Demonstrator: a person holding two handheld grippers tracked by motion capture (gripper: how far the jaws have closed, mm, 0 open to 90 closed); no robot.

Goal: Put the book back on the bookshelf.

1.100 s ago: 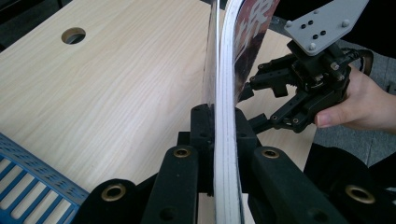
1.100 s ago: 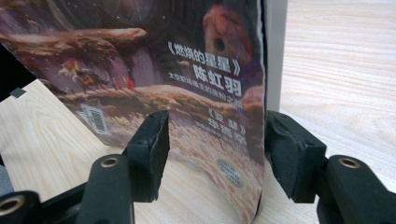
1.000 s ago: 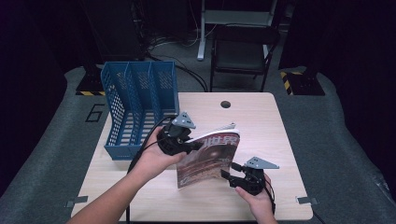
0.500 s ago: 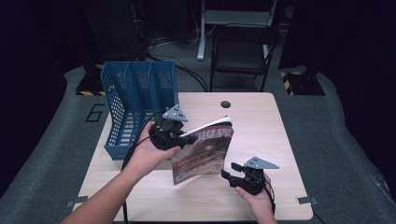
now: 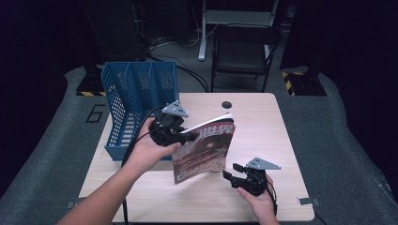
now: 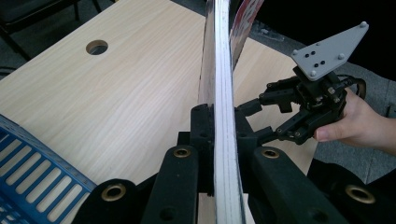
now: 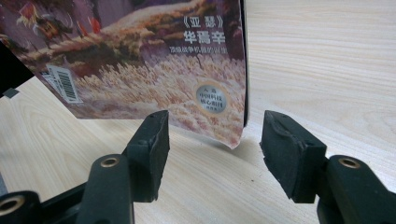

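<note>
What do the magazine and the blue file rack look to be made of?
Magazine: paper, probably a glossy coated cover, judging by the printed picture, the barcode and the thin stacked page edges. File rack: looks like moulded plastic, matt blue, with slotted walls and dividers.

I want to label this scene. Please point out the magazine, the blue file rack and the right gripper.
magazine (image 5: 204, 150): high view, on the middle of its cover.
blue file rack (image 5: 123, 123): high view, on its slotted side wall.
right gripper (image 5: 233, 172): high view, midway between its open fingertips.
</note>
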